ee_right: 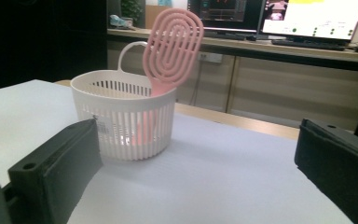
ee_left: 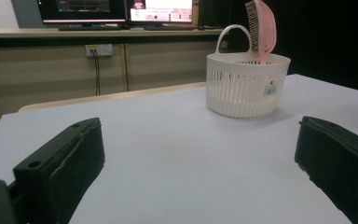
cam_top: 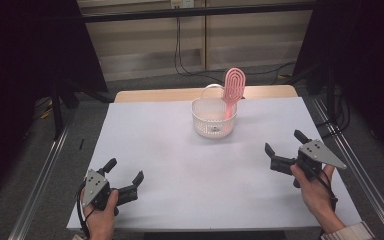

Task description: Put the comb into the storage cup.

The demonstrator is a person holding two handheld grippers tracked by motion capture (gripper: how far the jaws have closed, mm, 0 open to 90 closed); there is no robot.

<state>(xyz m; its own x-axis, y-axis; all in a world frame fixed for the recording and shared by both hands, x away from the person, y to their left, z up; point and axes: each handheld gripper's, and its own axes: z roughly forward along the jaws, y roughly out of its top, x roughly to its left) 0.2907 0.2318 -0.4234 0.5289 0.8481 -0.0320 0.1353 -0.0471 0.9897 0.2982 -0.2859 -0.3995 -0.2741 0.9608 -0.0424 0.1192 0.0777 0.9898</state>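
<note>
Near the upper middle of the high view, toward the far edge of the white desk (cam_top: 180,165), stands a white slatted basket (cam_top: 213,119) with a thin arched handle at its back. A pink brush (cam_top: 232,90) stands in it on its handle, leaning against the right part of the rim, its oval head rising well above the basket. In the left gripper view the basket (ee_left: 246,84) sits in the upper right of the frame with a small label on its wall, and the brush (ee_left: 262,29) shows edge-on, bristles pointing left. In the right gripper view the basket (ee_right: 126,119) lies left of centre, and the brush (ee_right: 175,44) shows the ribbed oval face of its head, its handle faintly pink through the slats.

Both grippers are well apart from the basket, low in the high view. The left gripper (cam_top: 124,175) is held at the lower left, the right gripper (cam_top: 285,141) at the right edge of the desk, each in a person's hand. On both, the fingers are spread wide with nothing between them, bare desk showing in the gap.
</note>
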